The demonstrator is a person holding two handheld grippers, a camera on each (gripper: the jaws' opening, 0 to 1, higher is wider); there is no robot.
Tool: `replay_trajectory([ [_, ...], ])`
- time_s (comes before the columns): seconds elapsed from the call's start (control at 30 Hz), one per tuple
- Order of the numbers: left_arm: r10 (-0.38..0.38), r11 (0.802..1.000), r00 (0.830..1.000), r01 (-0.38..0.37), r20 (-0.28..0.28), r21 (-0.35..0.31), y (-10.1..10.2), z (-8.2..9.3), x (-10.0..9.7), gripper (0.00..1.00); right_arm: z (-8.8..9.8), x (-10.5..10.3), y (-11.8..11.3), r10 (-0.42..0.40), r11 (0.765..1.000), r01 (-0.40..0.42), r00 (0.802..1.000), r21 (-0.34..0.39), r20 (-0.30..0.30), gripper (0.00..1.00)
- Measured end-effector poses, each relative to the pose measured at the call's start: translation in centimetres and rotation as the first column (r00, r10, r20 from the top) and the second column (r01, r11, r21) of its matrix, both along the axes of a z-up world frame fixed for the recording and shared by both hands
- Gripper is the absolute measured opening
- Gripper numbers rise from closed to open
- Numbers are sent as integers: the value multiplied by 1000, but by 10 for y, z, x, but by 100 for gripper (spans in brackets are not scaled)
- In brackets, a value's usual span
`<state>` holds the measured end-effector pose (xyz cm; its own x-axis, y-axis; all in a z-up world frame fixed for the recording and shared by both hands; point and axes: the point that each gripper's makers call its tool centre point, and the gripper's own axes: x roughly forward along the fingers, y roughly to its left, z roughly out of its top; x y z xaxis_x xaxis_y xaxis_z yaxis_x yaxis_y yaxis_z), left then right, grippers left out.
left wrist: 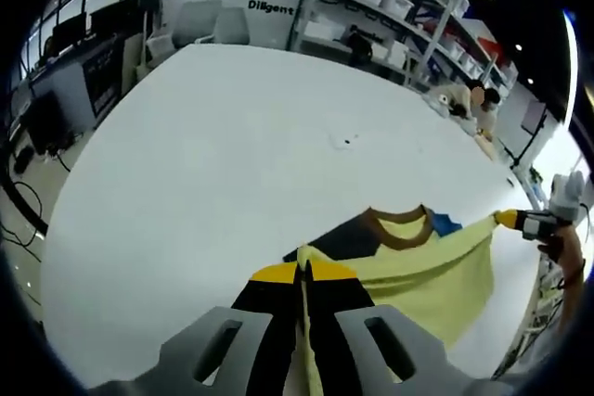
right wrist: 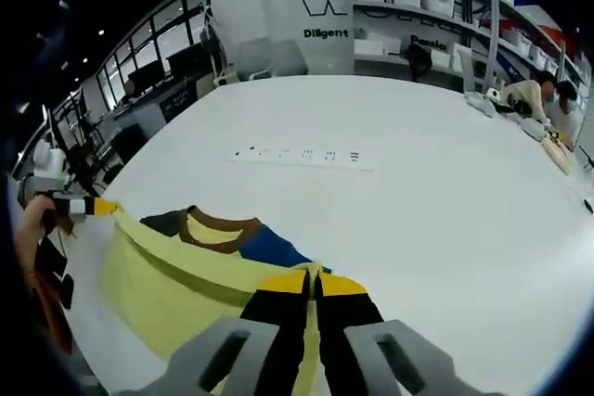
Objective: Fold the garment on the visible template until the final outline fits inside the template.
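Both grippers clamp the yellow garment (left wrist: pixel 436 275): left gripper (left wrist: pixel 303 275) and right gripper (right wrist: pixel 311 285) stretch its edge between them above the white table (left wrist: pixel 232 155).

We see both views from low over the white table (left wrist: pixel 213 164), each looking forward along its own jaws, close to the yellow garment (left wrist: pixel 436 275). The left gripper view faces the shelves (left wrist: pixel 399 6) at right; the right gripper view faces them too. Both share garment, table and shelves.
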<state>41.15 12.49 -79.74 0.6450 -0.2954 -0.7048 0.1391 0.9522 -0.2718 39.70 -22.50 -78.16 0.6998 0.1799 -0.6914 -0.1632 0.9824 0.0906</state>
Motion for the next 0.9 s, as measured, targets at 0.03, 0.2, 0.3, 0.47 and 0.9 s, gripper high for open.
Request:
replay_trajectory([
  [0.03,0,1000,1000,0,-1,-1,-1,0,1,1,1,2,0,-9,1000,9,1000,3,4,0],
  [0.2,21,1000,999,-22,-37,-4,0,-16,9,1,-14,9,-1,-21,1000,21,1000,-5,-19,0],
  [0.3,20,1000,999,-20,-50,5,-1,-26,12,1,-25,11,-1,-18,1000,18,999,-13,-40,0],
  [0.47,13,999,998,-11,-59,39,-2,-42,14,1,-42,16,-2,-7,1000,6,999,-27,-52,0],
  [0.9,-12,996,999,16,-47,87,0,-59,17,1,-64,20,-4,51,997,-54,997,-58,-53,0],
])
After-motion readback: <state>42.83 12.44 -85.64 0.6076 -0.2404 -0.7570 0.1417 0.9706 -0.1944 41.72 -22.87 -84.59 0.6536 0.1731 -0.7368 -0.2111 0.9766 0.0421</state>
